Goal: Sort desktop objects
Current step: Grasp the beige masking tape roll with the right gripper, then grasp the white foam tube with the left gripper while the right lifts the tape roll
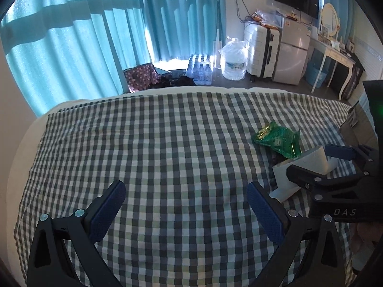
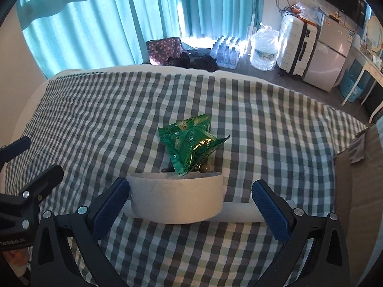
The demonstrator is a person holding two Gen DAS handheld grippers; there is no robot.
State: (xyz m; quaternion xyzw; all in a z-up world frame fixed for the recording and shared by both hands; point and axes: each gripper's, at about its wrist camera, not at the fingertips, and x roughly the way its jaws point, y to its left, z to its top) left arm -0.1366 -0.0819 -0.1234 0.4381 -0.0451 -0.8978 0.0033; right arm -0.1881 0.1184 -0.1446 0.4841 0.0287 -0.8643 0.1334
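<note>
Two grippers, both spread | right gripper [image 2: 190, 202] straddles tissue roll [image 2: 177, 197], left pad touching roll | green packet [image 2: 191, 143] just behind roll | left gripper [image 1: 185, 206] beside roll, over bare cloth

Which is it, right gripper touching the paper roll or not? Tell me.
Cannot tell. In the right wrist view the right gripper is open around the paper roll; its left finger overlaps the roll's edge.

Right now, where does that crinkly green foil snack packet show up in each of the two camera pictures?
Left wrist view: the crinkly green foil snack packet lies right of centre on the checked cloth, beyond the right gripper.
Right wrist view: the packet sits mid-picture, just behind the white paper roll.
Shared landmark: the white hard-shell suitcase at the back.
</note>
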